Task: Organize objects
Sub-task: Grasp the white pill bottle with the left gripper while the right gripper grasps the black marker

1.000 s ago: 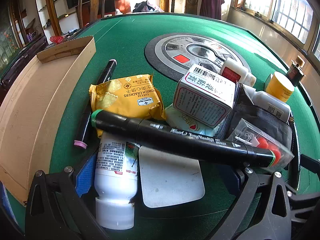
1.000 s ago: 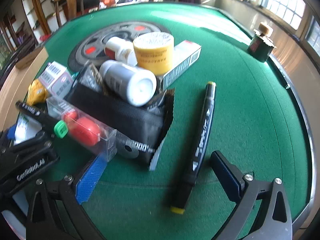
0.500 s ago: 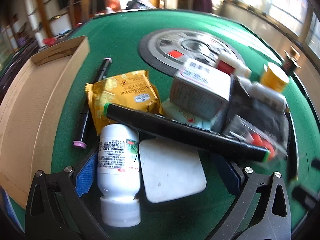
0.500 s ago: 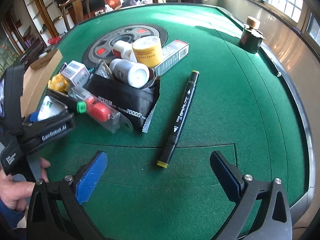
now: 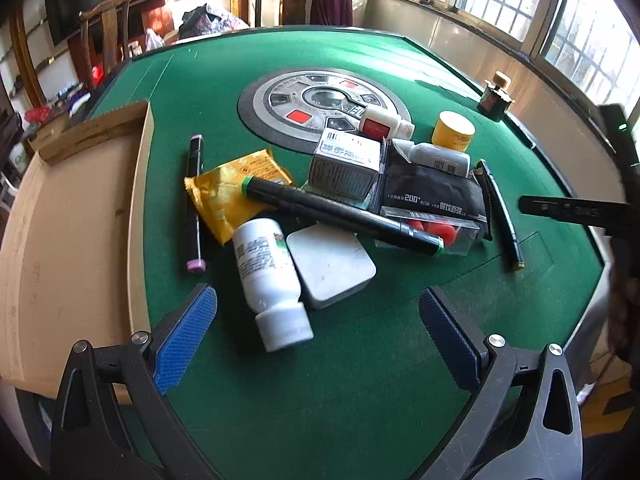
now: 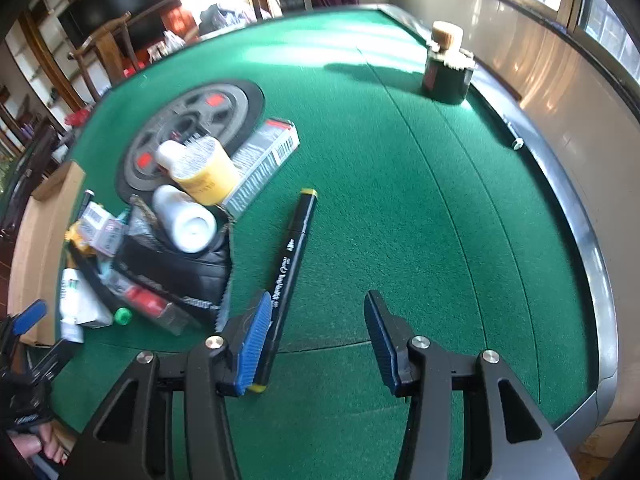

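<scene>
A heap of small objects lies on the green table [image 5: 360, 380]: a white bottle [image 5: 266, 272], a flat white box [image 5: 330, 264], a yellow cracker packet [image 5: 228, 196], a green-capped black marker [image 5: 340, 216] and a black pouch [image 5: 428, 196]. My left gripper [image 5: 318, 294] hovers open above the bottle and the flat box, holding nothing. A yellow-capped black marker [image 6: 292, 264] lies on the felt apart from the heap. My right gripper [image 6: 316, 300] is over its near end with jaws closing; the marker runs along the left pad [image 6: 252, 340], and the right pad is clear of it.
A shallow cardboard tray [image 5: 72, 220] sits at the table's left edge, with a pink-tipped marker [image 5: 194, 200] beside it. A yellow jar [image 5: 452, 130] and a barcoded carton [image 5: 346, 164] are in the heap. A dark bottle [image 6: 446, 68] stands near the far right rim. A hand [image 6: 40, 448] shows low left.
Both grippers have lifted and drawn back from the heap, so more of the table shows. The right jaws have narrowed and now sit over the yellow-capped marker's near end.
</scene>
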Action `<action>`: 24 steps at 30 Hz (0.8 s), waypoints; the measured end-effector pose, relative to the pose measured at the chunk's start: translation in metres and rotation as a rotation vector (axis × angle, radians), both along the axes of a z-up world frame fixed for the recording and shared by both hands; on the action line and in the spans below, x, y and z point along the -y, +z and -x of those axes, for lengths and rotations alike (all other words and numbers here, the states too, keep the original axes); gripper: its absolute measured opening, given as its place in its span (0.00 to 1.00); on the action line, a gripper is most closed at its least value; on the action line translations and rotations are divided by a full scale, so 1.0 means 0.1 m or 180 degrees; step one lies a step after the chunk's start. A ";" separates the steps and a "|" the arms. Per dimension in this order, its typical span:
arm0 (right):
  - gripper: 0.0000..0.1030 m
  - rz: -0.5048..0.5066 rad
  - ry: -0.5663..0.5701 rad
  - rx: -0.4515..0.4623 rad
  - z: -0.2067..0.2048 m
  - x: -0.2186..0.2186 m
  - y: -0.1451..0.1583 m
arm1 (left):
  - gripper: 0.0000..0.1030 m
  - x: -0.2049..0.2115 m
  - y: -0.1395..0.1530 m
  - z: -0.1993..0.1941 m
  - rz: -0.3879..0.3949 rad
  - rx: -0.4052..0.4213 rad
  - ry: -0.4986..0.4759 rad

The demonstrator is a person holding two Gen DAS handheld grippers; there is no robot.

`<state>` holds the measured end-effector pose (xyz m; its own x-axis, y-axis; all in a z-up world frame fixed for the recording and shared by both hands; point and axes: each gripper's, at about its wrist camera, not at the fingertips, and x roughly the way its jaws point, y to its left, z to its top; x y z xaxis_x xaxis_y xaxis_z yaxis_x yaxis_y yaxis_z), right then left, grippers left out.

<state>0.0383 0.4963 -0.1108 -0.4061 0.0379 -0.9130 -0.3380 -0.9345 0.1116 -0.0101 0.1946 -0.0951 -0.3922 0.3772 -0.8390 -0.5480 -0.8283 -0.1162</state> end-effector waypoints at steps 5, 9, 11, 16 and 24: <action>0.48 0.0068 0.0006 0.0124 0.14 0.05 -0.15 | 0.99 0.28 0.04 0.10 -0.0170 0.0184 0.0205; 0.49 -0.0032 0.0064 0.0173 0.23 0.11 -0.22 | 0.99 0.33 0.06 0.13 -0.0225 0.0243 0.0207; 0.48 -0.0192 0.0121 0.0215 0.26 0.17 -0.24 | 0.99 0.33 0.07 0.13 -0.0215 0.0251 0.0194; 0.14 -0.0395 0.0301 0.0238 0.23 0.23 -0.22 | 0.99 0.25 -0.01 0.24 -0.0133 0.0408 0.0231; 0.13 0.0061 0.0121 0.0039 -0.04 -0.01 -0.12 | 0.73 0.12 -0.19 0.46 0.0104 0.0552 0.0298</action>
<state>0.0425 0.4971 -0.1228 -0.3958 0.0051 -0.9183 -0.3038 -0.9444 0.1256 -0.0565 0.1829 -0.1140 -0.2729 0.3173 -0.9082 -0.4426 -0.8796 -0.1743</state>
